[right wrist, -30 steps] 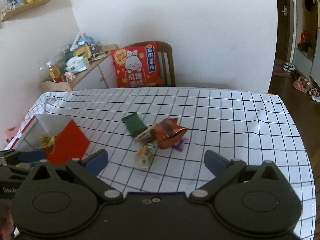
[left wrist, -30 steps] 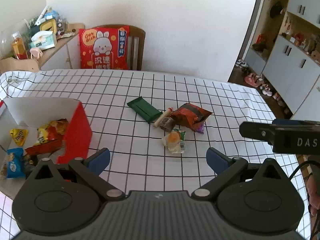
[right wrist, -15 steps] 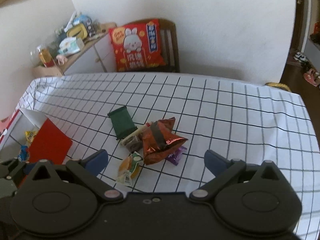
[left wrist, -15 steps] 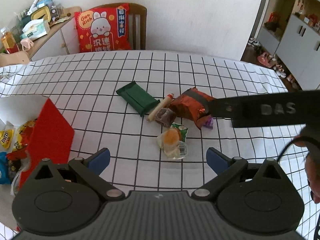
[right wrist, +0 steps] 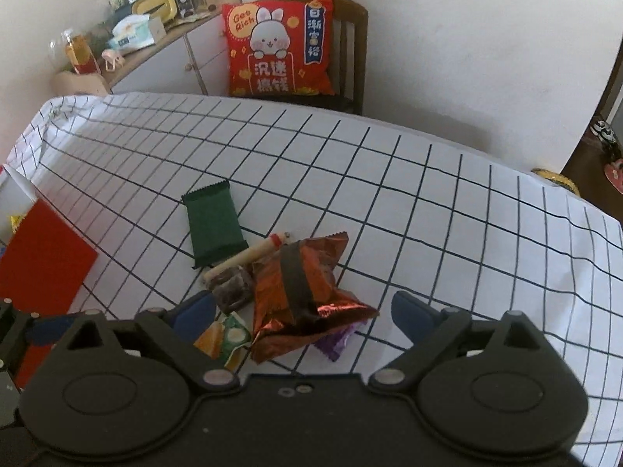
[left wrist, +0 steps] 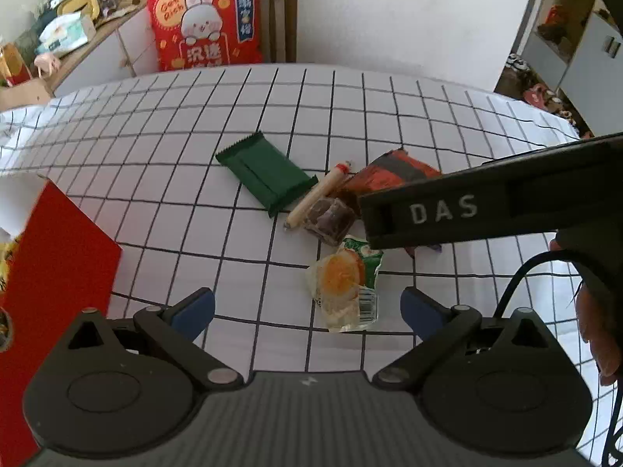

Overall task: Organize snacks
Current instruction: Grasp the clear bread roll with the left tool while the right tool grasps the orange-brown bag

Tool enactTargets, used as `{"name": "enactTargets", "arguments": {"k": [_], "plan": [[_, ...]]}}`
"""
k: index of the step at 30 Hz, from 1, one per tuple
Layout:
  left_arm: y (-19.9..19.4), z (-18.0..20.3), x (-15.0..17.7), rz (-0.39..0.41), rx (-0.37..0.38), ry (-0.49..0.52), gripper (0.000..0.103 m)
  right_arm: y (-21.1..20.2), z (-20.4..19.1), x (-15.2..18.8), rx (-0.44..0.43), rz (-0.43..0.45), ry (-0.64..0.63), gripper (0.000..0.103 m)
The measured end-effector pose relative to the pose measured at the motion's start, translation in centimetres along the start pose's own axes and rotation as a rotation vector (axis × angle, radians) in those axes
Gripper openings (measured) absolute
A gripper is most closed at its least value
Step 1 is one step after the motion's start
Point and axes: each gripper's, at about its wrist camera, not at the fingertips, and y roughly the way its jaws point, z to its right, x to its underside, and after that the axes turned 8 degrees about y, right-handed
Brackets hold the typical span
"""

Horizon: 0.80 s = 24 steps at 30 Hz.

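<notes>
Snacks clustered on a white black-gridded tablecloth (right wrist: 389, 179), both grippers spread above them.

A crinkled orange-red foil snack bag (right wrist: 307, 292) is framed between the right gripper's (right wrist: 301, 307) blue fingertips (right wrist: 194, 309), whose widely spread jaws are closing with no contact seen. Touching it are a brown wrapped cake (right wrist: 233, 290), a tan sausage stick (right wrist: 249, 255), a purple packet (right wrist: 338, 340) and a clear orange-and-green pastry packet (left wrist: 344, 286); a dark green wrapper (left wrist: 266, 175) lies beside. The pastry packet is framed just ahead of the left gripper's (left wrist: 307, 307) spread, empty jaws. A red box (left wrist: 58, 264) stands further left.
</notes>
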Motion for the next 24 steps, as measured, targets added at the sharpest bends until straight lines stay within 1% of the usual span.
{"name": "enactTargets", "arguments": {"k": [3, 5, 8, 9, 12, 13, 15, 17, 18, 19, 20, 21, 23, 24], "plan": [[0.8, 0.2, -0.2, -0.003, -0.006, 0.002, 0.102, 1.2, -0.1, -0.2, 0.02, -0.028, -0.019, 0.095], [1.1, 0.4, -0.3, -0.003, -0.014, 0.009, 0.099, 1.9, -0.1, -0.2, 0.026, -0.041, -0.028, 0.091], [1.8, 0.8, -0.3, -0.009, -0.024, 0.026, 0.097, 2.6, -0.2, -0.2, 0.031, -0.053, -0.03, 0.09], [2.0, 0.9, -0.4, -0.008, -0.025, 0.03, 0.096, 2.9, -0.3, -0.2, 0.036, -0.055, -0.037, 0.089], [2.5, 1.0, -0.6, -0.018, -0.02, 0.031, 0.086, 3.5, -0.5, -0.1, 0.059, -0.063, -0.063, 0.084], [2.7, 1.1, -0.7, -0.024, -0.019, 0.032, 0.083, 3.6, -0.5, 0.0, 0.066, -0.062, -0.068, 0.084], [3.0, 1.2, -0.9, -0.028, -0.018, 0.035, 0.082, 3.7, -0.5, 0.0, 0.07, -0.059, -0.07, 0.081], [3.3, 1.4, -1.0, -0.033, -0.007, 0.039, 0.078, 3.9, -0.4, 0.1, 0.068, -0.061, -0.068, 0.077], [3.4, 1.5, -1.0, -0.037, -0.003, 0.043, 0.074, 3.9, -0.4, 0.1, 0.066, -0.059, -0.066, 0.076], [3.4, 1.6, -1.0, -0.038, 0.001, 0.044, 0.065, 3.9, -0.4, 0.2, 0.068, -0.055, -0.067, 0.076], [3.5, 1.6, -1.0, -0.041, 0.001, 0.042, 0.06, 3.8, -0.4, 0.2, 0.067, -0.052, -0.068, 0.076], [3.7, 1.7, -1.1, -0.048, 0.001, 0.042, 0.056, 3.8, -0.4, 0.2, 0.067, -0.049, -0.065, 0.075], [3.7, 1.6, -1.0, -0.048, 0.015, 0.038, 0.052, 3.7, -0.4, 0.3, 0.073, -0.042, -0.066, 0.075], [3.7, 1.5, -1.0, -0.043, 0.027, 0.038, 0.046, 3.6, -0.4, 0.3, 0.075, -0.038, -0.067, 0.074]]}}
